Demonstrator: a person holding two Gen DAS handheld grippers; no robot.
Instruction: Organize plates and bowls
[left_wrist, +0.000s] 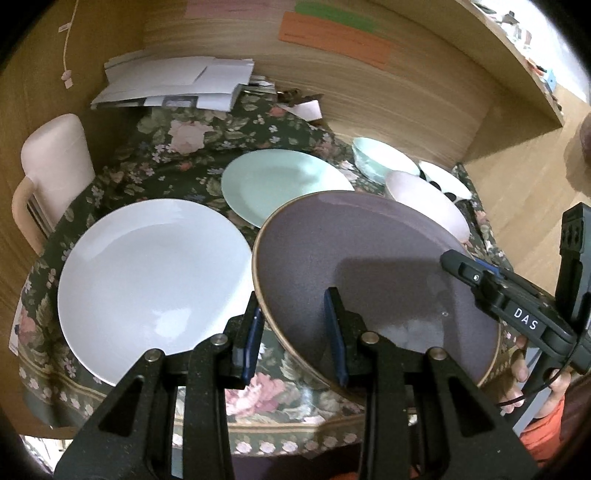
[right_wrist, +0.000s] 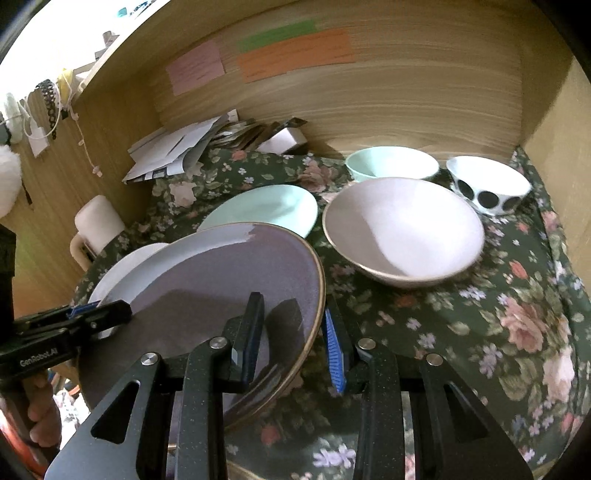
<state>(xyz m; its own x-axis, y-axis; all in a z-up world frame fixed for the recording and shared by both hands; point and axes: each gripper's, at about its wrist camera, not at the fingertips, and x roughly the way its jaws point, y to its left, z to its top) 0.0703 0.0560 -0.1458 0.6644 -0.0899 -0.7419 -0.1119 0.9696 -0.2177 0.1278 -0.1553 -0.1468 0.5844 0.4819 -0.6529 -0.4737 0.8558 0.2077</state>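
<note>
A grey-purple plate (left_wrist: 369, 266) with a gold rim is tilted above the floral tablecloth; it also shows in the right wrist view (right_wrist: 207, 273). My left gripper (left_wrist: 295, 336) straddles its left rim, jaws parted around it. My right gripper (right_wrist: 295, 343) straddles its right rim, jaws parted, and shows in the left wrist view (left_wrist: 491, 280). A white plate (left_wrist: 155, 280) lies flat at left. A mint plate (left_wrist: 280, 184) lies behind. A pink bowl (right_wrist: 402, 229), a mint bowl (right_wrist: 391, 162) and a white bowl with black dots (right_wrist: 487, 184) stand at right.
The table (right_wrist: 498, 332) has a dark floral cloth and sits in a wooden alcove with walls behind and at both sides. A pile of papers (left_wrist: 177, 85) lies at the back left. A pink chair back (left_wrist: 55, 158) stands at the left edge.
</note>
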